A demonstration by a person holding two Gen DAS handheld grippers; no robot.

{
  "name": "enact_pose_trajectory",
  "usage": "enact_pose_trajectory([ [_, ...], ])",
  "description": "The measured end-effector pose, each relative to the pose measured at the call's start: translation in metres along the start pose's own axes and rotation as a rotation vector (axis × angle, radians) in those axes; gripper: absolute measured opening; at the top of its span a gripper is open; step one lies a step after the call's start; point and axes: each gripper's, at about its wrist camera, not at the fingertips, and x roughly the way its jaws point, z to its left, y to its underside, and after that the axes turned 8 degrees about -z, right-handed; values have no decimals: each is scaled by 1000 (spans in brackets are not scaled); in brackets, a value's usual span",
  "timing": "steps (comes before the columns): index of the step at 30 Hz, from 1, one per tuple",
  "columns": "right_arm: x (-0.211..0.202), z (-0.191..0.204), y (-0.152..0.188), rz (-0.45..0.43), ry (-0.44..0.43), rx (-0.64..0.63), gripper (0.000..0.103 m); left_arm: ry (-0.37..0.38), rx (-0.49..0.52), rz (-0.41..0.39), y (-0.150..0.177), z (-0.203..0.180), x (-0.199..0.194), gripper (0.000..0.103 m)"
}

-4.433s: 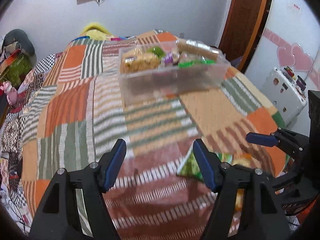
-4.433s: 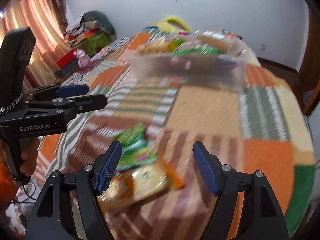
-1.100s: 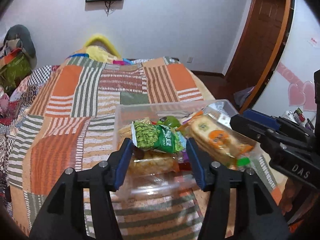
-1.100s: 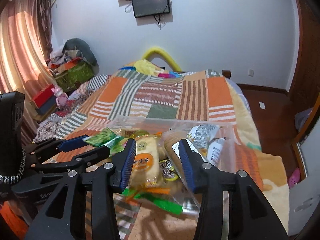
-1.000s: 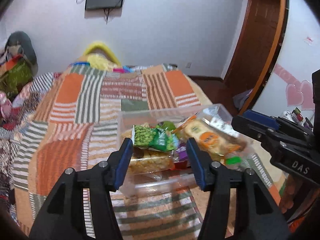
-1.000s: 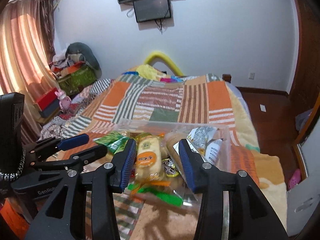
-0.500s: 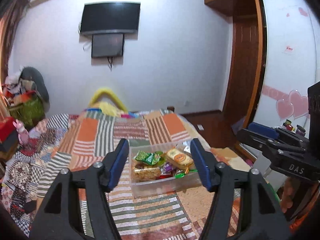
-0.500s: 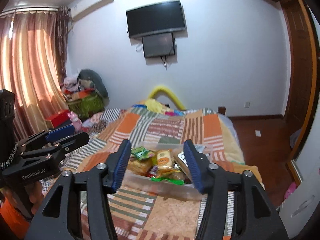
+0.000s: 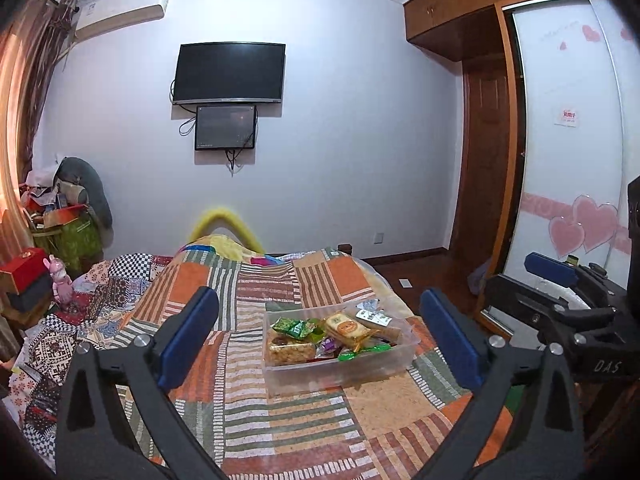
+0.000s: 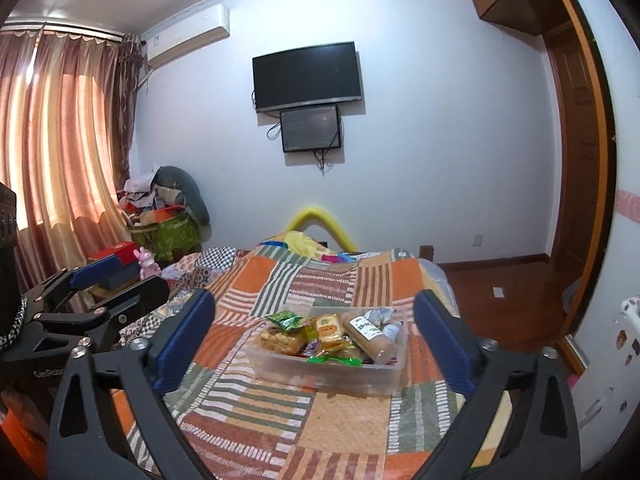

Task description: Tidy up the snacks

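On the patchwork bed, clear tub heaped with packets: green pea bag, orange-labelled cake, all gathered in one place. Left tongs and right tongs spread wide, empty, well back from it; sorting apparently finished.

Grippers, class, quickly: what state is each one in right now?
Left gripper: open, holding nothing.
Right gripper: open, holding nothing.
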Motion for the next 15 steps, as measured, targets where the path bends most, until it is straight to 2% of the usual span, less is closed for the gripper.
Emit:
enact_pose_trajectory([
  [3,-3,3,2,-11,29,-24,103,1,-4,-1,1,0,-3,103],
  [15,-11,6,5,-11,38,-36,103,-5,-19,2,4,4,-3,103],
])
